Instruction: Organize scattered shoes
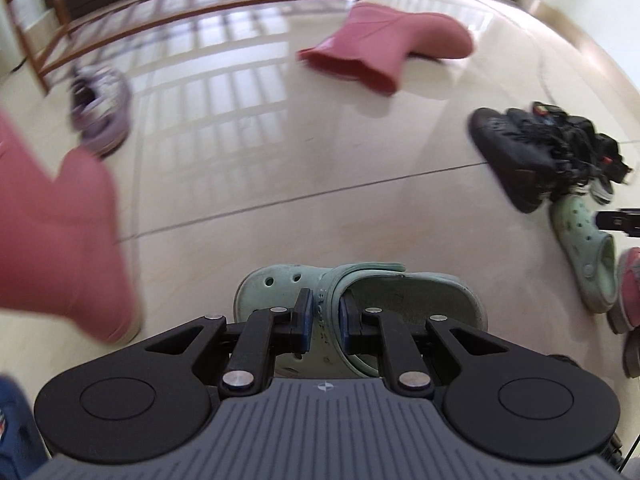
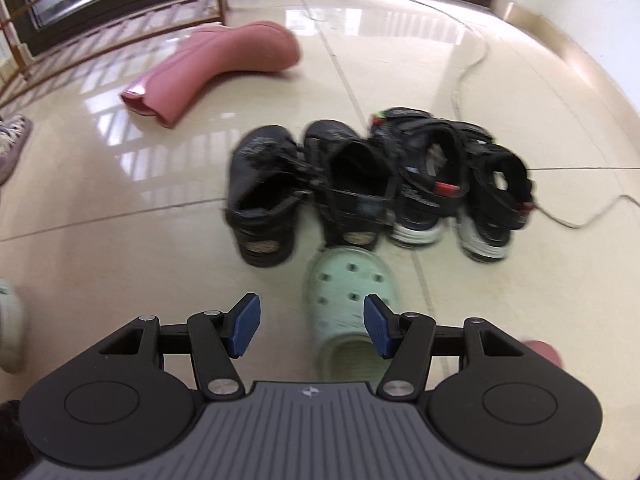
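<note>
My left gripper (image 1: 325,322) is shut on the heel strap of a mint green clog (image 1: 360,300), which hangs above the floor. Its twin, a second mint clog (image 2: 348,304), lies on the tiles just beyond my right gripper (image 2: 312,326), whose blue pads (image 2: 245,326) stand open with nothing pressed between them. That same clog (image 1: 586,256) shows at the right of the left wrist view. A pink boot (image 1: 384,46) lies on its side near the wooden shoe rack (image 1: 192,4), and another pink boot (image 1: 60,240) stands blurred at the left.
Two black shoes (image 2: 304,188) and two black strapped sandals (image 2: 456,184) stand in a row behind the clog. A purple patterned shoe (image 1: 102,114) lies by the rack. A pink sneaker (image 1: 630,288) is at the right edge. A cable (image 2: 472,68) trails over the tiles.
</note>
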Tool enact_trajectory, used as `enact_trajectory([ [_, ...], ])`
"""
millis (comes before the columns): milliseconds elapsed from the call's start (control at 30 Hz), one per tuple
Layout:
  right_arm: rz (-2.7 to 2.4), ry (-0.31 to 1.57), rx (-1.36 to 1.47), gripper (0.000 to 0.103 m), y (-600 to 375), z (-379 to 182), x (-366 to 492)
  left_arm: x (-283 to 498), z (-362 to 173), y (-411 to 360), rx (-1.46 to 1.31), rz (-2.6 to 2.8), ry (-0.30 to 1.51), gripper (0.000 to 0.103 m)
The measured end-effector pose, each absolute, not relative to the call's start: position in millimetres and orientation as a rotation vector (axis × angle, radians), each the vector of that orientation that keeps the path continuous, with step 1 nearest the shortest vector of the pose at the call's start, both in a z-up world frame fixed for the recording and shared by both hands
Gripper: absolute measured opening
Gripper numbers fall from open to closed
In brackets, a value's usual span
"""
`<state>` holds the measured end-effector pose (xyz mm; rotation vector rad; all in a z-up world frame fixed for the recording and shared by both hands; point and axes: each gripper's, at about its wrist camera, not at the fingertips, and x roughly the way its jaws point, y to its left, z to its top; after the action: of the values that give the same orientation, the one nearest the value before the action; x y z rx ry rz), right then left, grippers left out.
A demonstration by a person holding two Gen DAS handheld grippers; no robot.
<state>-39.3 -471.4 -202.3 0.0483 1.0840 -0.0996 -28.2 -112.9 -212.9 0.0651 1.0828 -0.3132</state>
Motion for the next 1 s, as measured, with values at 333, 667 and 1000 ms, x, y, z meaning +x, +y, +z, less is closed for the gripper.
enact_trajectory([
  [333, 0.089, 1.087, 0.059, 0.064, -418, -208, -16, -16, -235, -161, 0.144, -0.378, 1.031, 0.016],
  [667, 0.212, 1.111, 0.021, 0.064, -376, -209, -6, -9, -244, -160, 0.099, -0.413, 1.049, 0.028],
  [1000, 0.409, 1.133, -0.108, 0.064, -336, -218, -13, -33, -223, -105, -0.002, -0.376, 1.002, 0.048],
])
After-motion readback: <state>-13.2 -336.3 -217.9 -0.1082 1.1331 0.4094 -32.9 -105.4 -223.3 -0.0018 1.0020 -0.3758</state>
